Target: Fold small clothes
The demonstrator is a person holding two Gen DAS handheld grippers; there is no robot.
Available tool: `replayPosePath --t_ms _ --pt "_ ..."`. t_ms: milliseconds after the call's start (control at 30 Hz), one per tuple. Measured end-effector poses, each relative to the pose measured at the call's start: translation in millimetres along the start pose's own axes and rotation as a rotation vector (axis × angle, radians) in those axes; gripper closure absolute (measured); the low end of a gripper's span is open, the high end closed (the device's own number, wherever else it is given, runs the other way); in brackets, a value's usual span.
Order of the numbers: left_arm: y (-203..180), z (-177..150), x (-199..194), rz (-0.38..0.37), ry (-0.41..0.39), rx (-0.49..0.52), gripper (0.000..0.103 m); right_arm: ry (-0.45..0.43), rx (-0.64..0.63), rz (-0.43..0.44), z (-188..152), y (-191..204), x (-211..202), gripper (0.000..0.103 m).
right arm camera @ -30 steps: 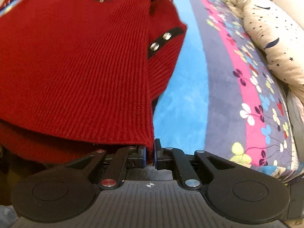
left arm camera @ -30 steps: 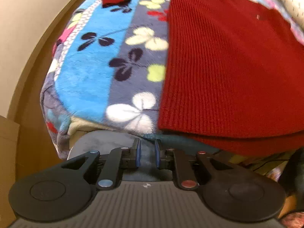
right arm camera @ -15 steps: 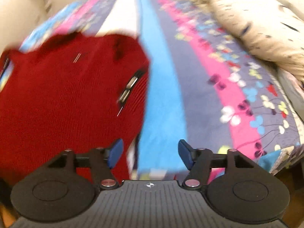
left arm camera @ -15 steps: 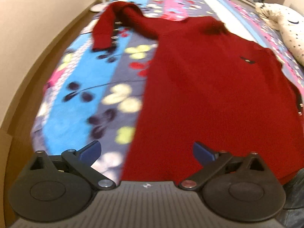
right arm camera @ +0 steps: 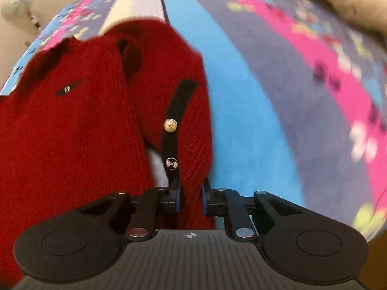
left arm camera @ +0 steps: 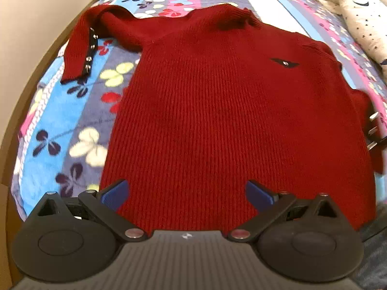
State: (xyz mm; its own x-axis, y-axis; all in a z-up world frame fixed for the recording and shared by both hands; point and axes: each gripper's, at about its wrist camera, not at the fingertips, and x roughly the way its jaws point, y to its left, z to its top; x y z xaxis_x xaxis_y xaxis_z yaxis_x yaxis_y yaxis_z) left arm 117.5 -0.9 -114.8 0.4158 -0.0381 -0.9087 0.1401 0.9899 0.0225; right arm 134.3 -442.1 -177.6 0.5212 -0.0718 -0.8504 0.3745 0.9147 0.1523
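A small red knit sweater [left arm camera: 217, 111] lies flat, front up, on the flowered blanket [left arm camera: 79, 111]. Its left sleeve [left arm camera: 79, 46] with metal buttons bends down along the blanket's left side. My left gripper [left arm camera: 187, 193] is open and empty above the sweater's bottom hem. In the right wrist view the sweater [right arm camera: 72, 125] fills the left half. My right gripper [right arm camera: 191, 193] is shut on the cuff of the right sleeve [right arm camera: 191, 125], beside its black button strip.
The blanket [right arm camera: 266, 96] covers a bed with blue, grey and pink stripes. A cream starred pillow [left arm camera: 358, 12] lies at the far right. A beige wall [left arm camera: 29, 24] and wooden bed edge run along the left. A white fan [right arm camera: 14, 0] stands far left.
Both grippers let go of the sweater's hem, opened and rose. The left one stays open above the hem. The right one moved to the right sleeve and shut on its cuff.
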Motion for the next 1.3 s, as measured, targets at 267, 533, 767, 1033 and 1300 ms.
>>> replayPosePath --t_ms 267,533,767,1033,1300 --pt "-8 32 10 0.051 0.012 -0.048 0.0 -0.225 0.368 -0.365 156 -171 -18 0.079" --pt "-10 41 28 0.07 0.04 -0.045 0.0 -0.248 0.312 -0.223 100 -142 -8 0.023" --pt "9 66 25 0.052 -0.041 -0.09 0.0 -0.11 0.171 0.046 35 -44 -1 0.023" --pt "49 154 35 0.111 -0.225 -0.067 0.0 -0.117 0.01 0.168 24 86 -19 0.023" --pt "85 280 128 0.169 -0.154 -0.009 0.0 -0.097 -0.058 0.124 26 133 -11 0.023"
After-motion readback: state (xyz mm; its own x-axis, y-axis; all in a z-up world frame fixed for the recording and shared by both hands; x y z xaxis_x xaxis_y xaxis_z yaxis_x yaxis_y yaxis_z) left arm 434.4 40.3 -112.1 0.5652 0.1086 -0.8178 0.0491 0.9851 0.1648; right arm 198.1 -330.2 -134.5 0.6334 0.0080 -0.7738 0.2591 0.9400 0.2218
